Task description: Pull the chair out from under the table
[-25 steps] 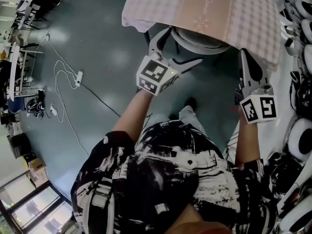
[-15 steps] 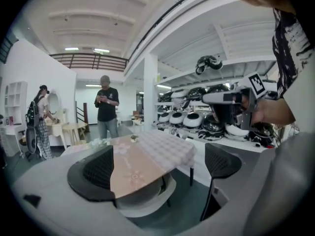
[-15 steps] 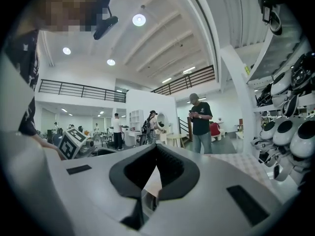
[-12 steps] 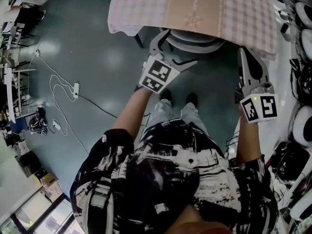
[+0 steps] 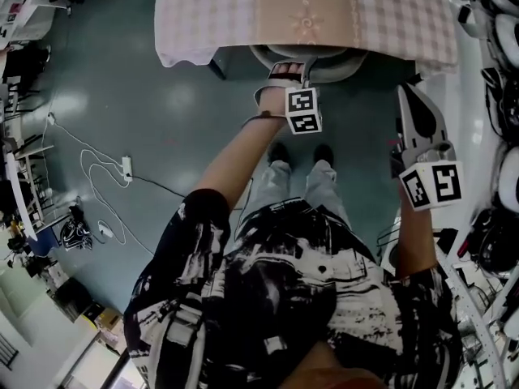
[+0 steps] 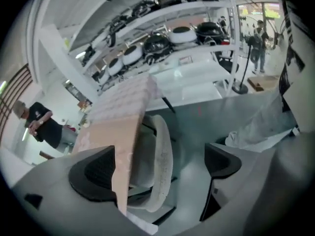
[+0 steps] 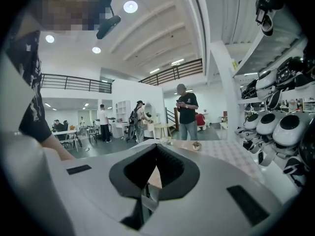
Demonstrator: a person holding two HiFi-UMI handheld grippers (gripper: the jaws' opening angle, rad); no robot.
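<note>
Chair [image 5: 324, 57] sits tucked under the table [image 5: 243, 14]. Only the curved grey back rim shows past the cloth [image 6: 123, 127] edge, so task not done yet, chair fully in

Left gripper [image 5: 290, 73] is reached forward to the chair back, arm stretched out over the person's feet [image 5: 300, 154]. In the left gripper view [image 6: 157, 166] the jaws are spread wide, with the back rim [image 6: 162, 156] standing between them and the hanging cloth edge right by the left jaw. No pad is on the rim that I can see, so nothing gripped. Looks lined up this way so a squeeze would catch the rim as a handle

Right gripper [image 5: 408, 96] is off to the side, near the table's right corner, well apart from the chair. Right gripper view [image 7: 156, 154] shows jaws together, empty, pointing over the tabletop. Seems parked out of the way, one arm is enough here

Next, probably: close left on the rim without pinching cloth, then draw back. Feet are close behind, so the person likely has to step back
</note>
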